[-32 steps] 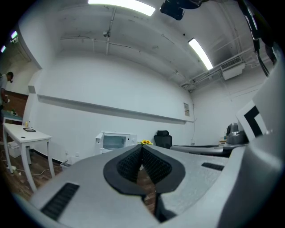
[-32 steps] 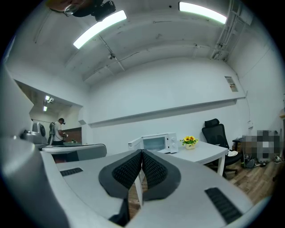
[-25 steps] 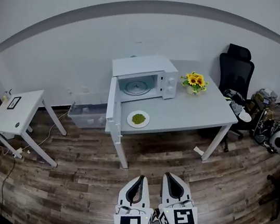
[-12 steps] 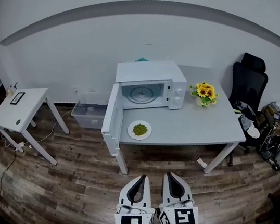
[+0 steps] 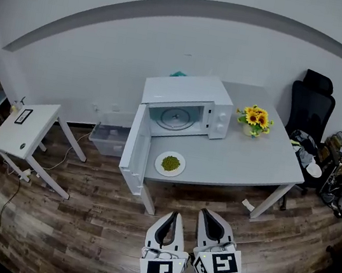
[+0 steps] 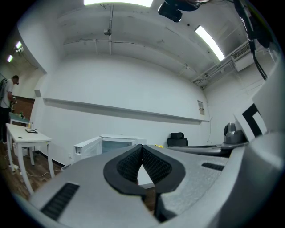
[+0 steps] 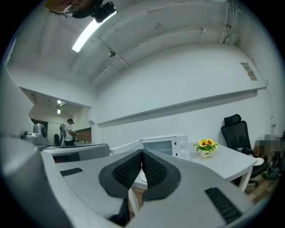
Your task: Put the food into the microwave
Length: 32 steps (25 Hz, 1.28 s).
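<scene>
A white microwave stands on the grey table with its door swung wide open to the left. In front of it lies a white plate of green food. My left gripper and right gripper hang side by side low in the head view, well short of the table, both shut with nothing between the jaws. The left gripper view shows the microwave far off past the shut tips. The right gripper view shows the microwave beyond its shut tips.
A pot of sunflowers sits on the table right of the microwave. A black office chair and bags stand at the right. A small white side table is at the left, a clear storage box by the wall. Wooden floor lies between me and the table.
The table and microwave have shifted right and slightly down in the head view. Both grippers keep the same pose, shut.
</scene>
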Available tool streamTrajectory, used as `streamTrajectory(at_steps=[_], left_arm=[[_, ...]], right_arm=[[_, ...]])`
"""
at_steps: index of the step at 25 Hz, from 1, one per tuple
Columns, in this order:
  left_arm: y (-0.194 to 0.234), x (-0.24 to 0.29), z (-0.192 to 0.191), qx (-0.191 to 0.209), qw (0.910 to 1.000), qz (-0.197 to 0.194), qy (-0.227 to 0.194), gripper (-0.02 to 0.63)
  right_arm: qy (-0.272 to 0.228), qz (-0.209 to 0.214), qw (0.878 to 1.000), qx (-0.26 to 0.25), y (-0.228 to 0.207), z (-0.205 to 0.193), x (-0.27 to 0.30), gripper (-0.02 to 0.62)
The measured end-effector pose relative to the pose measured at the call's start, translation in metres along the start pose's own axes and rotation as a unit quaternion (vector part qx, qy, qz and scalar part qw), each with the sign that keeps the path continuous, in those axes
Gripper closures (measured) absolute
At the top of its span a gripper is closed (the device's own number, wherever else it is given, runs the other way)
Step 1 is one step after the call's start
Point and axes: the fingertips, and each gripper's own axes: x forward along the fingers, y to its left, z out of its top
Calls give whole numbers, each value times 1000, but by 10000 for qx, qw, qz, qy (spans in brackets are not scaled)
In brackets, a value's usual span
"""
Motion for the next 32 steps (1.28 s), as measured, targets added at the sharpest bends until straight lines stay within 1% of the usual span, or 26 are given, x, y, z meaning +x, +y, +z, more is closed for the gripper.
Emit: streamTrajectory(at_steps=[5, 17, 21, 25, 32], left_arm=[[2, 15, -1, -4, 10000, 31, -20, 604], [15, 52, -10, 19, 9998, 153, 82, 604], [24, 74, -13, 44, 9999, 158, 48, 604], [36, 100, -16, -11, 9997, 236, 94, 604], [56, 149, -14, 30, 9995, 315, 91, 604]], right_arm=[[-11, 15, 10000, 0, -8, 0, 11, 580], [72, 32, 9999, 116, -31, -7, 46, 580], [49, 66, 9999, 109, -38, -9, 70, 580], [84, 136, 9998, 87, -46, -9, 97, 580], [96, 276, 9995, 90, -60, -2, 150, 580]])
